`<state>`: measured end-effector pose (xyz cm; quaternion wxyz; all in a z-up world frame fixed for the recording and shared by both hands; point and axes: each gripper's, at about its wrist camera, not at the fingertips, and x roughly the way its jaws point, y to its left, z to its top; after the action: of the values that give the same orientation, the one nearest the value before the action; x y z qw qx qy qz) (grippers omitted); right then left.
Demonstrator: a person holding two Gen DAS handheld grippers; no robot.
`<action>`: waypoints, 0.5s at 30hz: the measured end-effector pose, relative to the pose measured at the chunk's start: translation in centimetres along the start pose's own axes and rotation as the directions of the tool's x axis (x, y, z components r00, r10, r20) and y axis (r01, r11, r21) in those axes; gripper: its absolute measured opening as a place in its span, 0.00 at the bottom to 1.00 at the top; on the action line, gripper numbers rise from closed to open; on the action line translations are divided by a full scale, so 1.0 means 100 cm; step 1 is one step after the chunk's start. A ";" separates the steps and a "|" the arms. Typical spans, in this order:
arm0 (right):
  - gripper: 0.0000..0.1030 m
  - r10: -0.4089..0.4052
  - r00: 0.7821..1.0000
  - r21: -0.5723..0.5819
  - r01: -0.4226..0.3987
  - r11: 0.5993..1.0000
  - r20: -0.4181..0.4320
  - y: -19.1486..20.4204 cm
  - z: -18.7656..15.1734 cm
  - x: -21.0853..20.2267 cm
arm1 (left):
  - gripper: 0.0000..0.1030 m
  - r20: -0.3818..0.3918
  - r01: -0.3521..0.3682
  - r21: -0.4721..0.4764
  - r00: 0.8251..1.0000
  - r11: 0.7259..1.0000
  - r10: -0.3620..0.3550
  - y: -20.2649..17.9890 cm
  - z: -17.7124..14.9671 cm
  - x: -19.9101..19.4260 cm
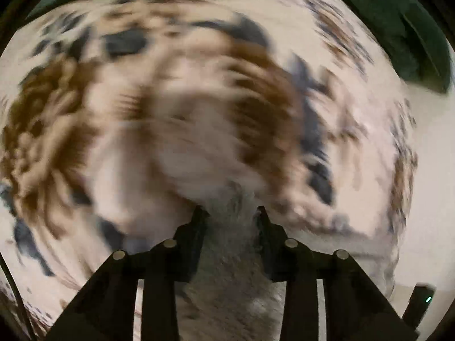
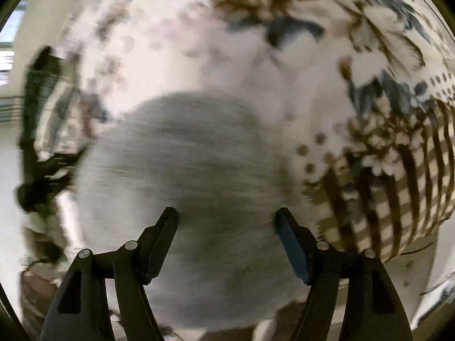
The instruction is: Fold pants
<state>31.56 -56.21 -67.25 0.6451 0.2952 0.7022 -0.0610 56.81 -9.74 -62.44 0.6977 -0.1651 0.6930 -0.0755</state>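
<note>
The grey pants show blurred between my left gripper's fingers; the jaws stand partly apart with the grey cloth bunched between them, and I cannot tell whether they grip it. In the right wrist view the grey pants fill the middle as a rounded mass. My right gripper is wide open just above them, with nothing between its fingers. Both views are smeared by motion.
The pants lie on a white bedspread with brown and blue-grey flower print, also in the right wrist view. A dark green cloth lies at the far edge. A dark blurred object stands at the left.
</note>
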 end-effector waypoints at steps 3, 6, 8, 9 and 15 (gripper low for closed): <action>0.72 0.036 0.999 0.055 -0.035 0.998 -0.028 -0.009 -0.001 0.005 | 0.32 0.002 0.066 -0.019 0.998 0.998 -0.066 0.007 -0.003 -0.011; 0.73 0.155 0.987 0.109 -0.158 0.981 0.041 -0.013 0.001 -0.021 | 0.36 0.020 0.100 0.042 0.995 0.994 -0.101 -0.008 -0.019 -0.033; 0.74 0.257 0.960 0.143 -0.271 0.952 0.107 -0.015 0.009 -0.041 | 0.46 0.035 0.150 0.047 0.988 0.988 -0.152 -0.012 -0.028 -0.048; 0.74 0.288 0.949 0.148 -0.306 0.940 0.130 -0.014 0.018 -0.046 | 0.57 0.051 0.175 0.045 0.983 0.984 -0.177 -0.014 -0.035 -0.057; 0.70 0.268 0.964 0.109 -0.266 0.958 -0.005 0.006 0.088 0.009 | 0.62 0.023 0.151 0.118 0.988 0.982 -0.154 -0.037 -0.053 -0.048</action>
<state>39.58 -59.52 -69.30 0.6237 0.4220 0.6579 -0.0085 51.83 -12.21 -56.60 0.7091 -0.1782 0.6617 -0.1662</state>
